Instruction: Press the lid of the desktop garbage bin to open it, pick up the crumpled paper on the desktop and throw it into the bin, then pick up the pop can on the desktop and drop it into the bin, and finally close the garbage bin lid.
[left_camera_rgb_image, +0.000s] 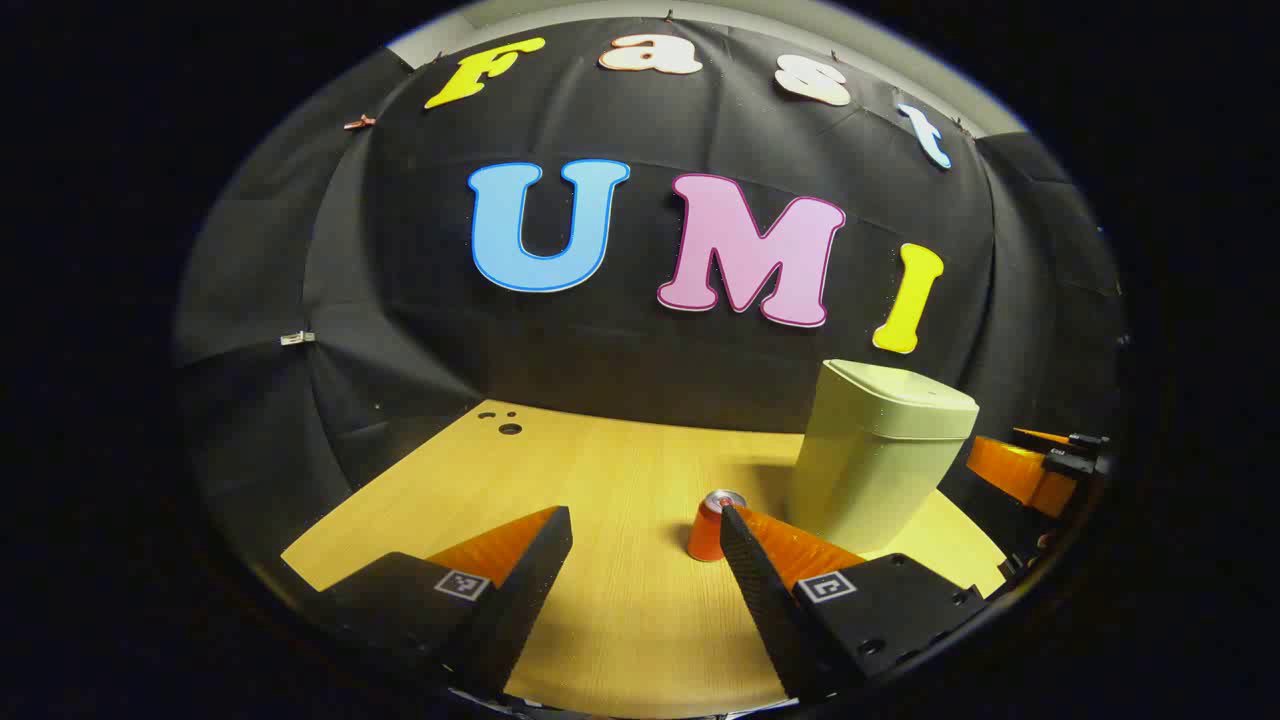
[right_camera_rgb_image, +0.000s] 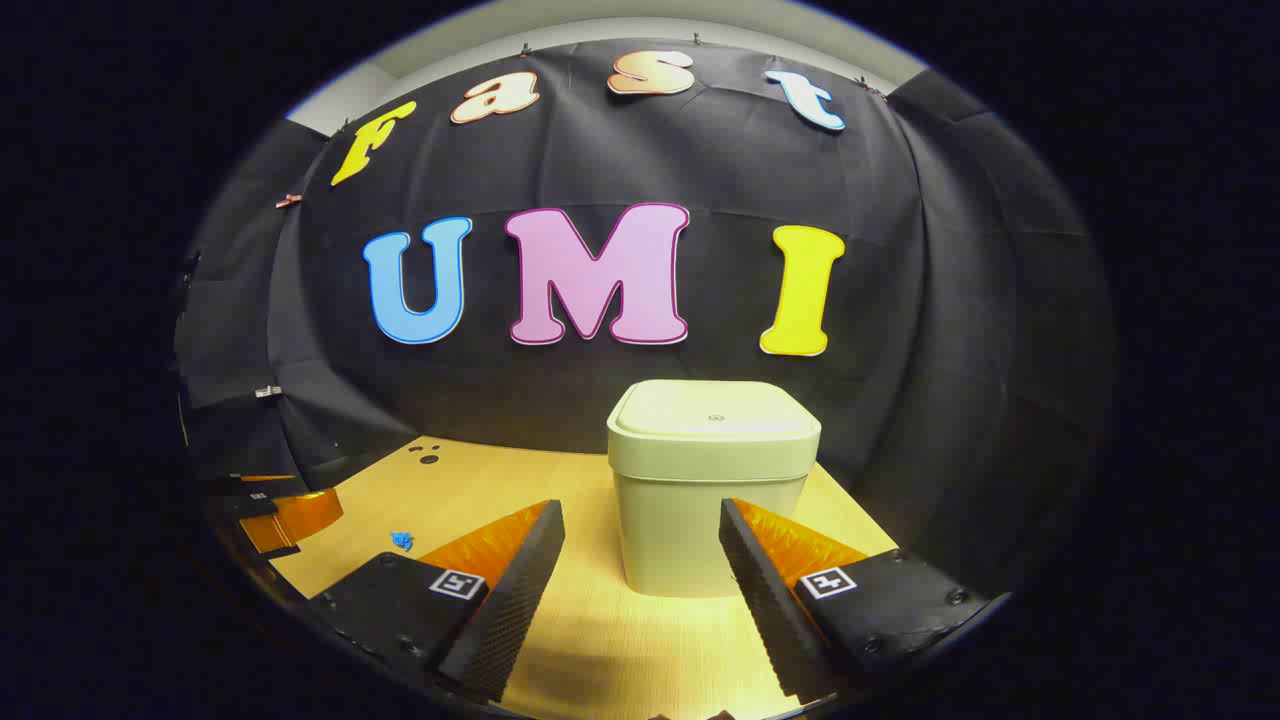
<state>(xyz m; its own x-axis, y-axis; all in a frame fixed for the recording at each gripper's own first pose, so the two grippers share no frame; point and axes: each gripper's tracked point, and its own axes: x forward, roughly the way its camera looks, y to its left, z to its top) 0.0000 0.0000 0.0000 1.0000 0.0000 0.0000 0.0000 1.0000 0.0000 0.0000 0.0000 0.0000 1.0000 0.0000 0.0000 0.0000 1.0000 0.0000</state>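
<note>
in the left gripper view the left claw (left_camera_rgb_image: 645, 525) hangs low over the table (left_camera_rgb_image: 600, 470), its two wedge-shaped fingers spread wide with nothing between them; their inner faces carry a fine ribbed grip texture. the table is a smooth, pale wood-grain board with a few small round holes near its far corner. just past the tip of the finger on the view's right stands the pop can (left_camera_rgb_image: 708, 528), an upright little cylinder with a glossy body and a shiny metal top, partly hidden by that fingertip. beside it, close but apart, sits the garbage bin (left_camera_rgb_image: 880, 460), a matte, pale plastic box with rounded corners, tapering slightly toward the base, its flat lid (left_camera_rgb_image: 905, 390) shut. at the view's far right edge, beyond the bin, a part of the right claw (left_camera_rgb_image: 1035, 470) pokes in.

in the right gripper view the right claw (right_camera_rgb_image: 642, 525) is likewise spread apart and empty, aimed squarely at the bin's front wall, which stands between the two fingertips, farther back. the lid shows a small round mark at its middle. a small blue crumpled paper (right_camera_rgb_image: 402, 540) lies on the table to the view's left, near the left claw's tip at the edge.
</note>
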